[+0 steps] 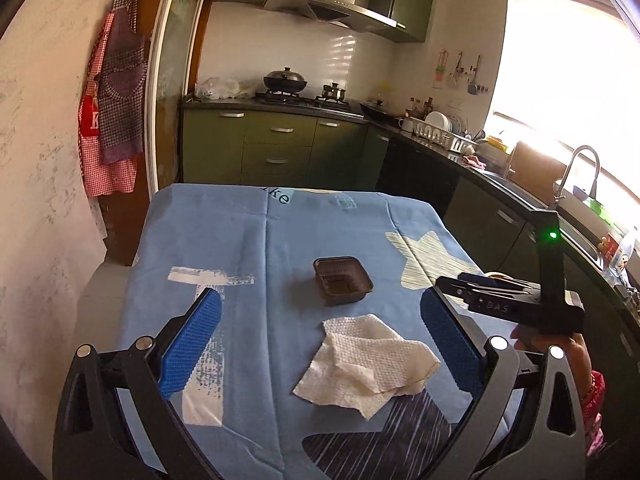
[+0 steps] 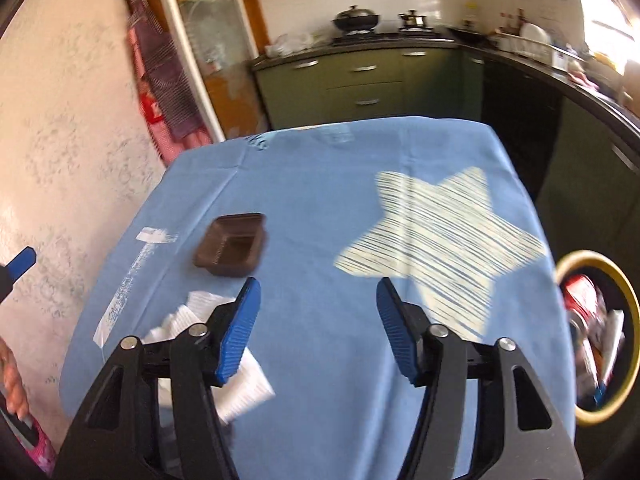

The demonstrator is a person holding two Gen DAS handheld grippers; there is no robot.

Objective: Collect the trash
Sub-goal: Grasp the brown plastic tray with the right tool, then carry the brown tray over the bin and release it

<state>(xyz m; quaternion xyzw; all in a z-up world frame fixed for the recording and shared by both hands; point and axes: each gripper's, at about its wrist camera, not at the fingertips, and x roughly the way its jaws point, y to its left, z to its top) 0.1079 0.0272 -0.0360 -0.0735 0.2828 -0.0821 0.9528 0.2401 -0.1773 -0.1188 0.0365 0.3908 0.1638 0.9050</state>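
A crumpled white paper towel (image 1: 366, 364) lies on the blue tablecloth (image 1: 280, 248), between the wide-open blue pads of my left gripper (image 1: 320, 344), which hovers above it and holds nothing. A small brown plastic tray (image 1: 343, 280) sits just beyond the towel. In the right wrist view my right gripper (image 2: 318, 328) is open and empty above the cloth; the towel (image 2: 240, 384) lies under its left finger and the brown tray (image 2: 232, 244) is ahead to the left. The right gripper's body also shows in the left wrist view (image 1: 516, 300) at the table's right edge.
A yellow-rimmed bin (image 2: 600, 340) holding a red can and other trash stands below the table's right edge. Green kitchen cabinets (image 1: 280, 148), a stove with pots and a sink counter (image 1: 560, 200) lie beyond. A wall with hanging aprons (image 1: 116, 92) is on the left.
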